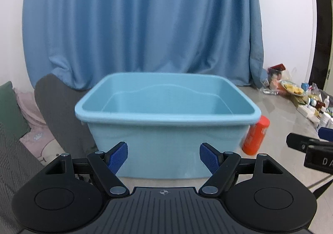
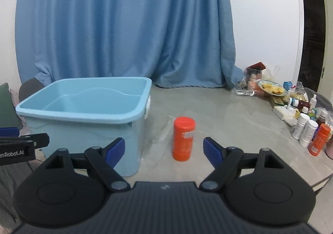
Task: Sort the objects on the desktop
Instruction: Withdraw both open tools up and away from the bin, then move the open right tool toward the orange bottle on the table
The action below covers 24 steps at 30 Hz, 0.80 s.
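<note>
An empty light blue bin (image 1: 166,140) stands on the grey table right in front of my left gripper (image 1: 163,156), which is open and empty. The bin also shows at the left of the right wrist view (image 2: 83,130). An orange cylindrical bottle (image 2: 183,139) stands upright on the table just right of the bin; in the left wrist view it peeks out behind the bin's right corner (image 1: 255,138). My right gripper (image 2: 164,152) is open and empty, a little short of the bottle, which stands between its fingers' lines.
A pile of bottles, boxes and snack packs (image 2: 299,113) crowds the table's right edge, including white bottles (image 2: 305,129) and another orange bottle (image 2: 318,140). A blue curtain (image 2: 124,26) hangs behind. A dark chair (image 1: 60,113) stands left of the bin.
</note>
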Motion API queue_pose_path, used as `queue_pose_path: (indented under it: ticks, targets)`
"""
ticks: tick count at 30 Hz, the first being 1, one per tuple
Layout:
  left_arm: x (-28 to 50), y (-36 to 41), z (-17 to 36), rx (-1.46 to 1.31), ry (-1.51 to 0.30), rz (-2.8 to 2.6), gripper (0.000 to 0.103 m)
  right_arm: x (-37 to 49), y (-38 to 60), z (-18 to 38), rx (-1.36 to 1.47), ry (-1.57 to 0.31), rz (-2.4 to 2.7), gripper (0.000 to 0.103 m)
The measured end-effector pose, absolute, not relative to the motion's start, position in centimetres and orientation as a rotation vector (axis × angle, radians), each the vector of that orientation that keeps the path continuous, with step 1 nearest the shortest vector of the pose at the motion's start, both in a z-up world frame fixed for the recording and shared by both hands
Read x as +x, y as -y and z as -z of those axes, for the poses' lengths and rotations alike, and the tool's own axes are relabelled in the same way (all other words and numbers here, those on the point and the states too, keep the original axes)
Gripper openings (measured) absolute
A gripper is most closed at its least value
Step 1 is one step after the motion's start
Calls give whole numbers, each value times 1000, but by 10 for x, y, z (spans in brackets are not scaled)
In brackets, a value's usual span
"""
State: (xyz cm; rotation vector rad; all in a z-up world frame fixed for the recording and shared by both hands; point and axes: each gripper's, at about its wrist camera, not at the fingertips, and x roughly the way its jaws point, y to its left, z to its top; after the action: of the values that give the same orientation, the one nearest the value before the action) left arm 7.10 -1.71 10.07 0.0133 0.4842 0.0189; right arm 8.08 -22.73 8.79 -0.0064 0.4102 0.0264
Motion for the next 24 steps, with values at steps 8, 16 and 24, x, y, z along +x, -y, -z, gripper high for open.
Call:
queue_pose_path:
  ticks: [8,16,24]
  targets:
    - [52,20,-77,36,-500,6,78,71,231,-68,-8,-434,-3,82]
    - [40,12,-54,30,-524,14,78,60,230,-54,-14,-445,13,82]
    - [36,6,-41,24,-532,12,78,56,230,-44,-24,-447,24,82]
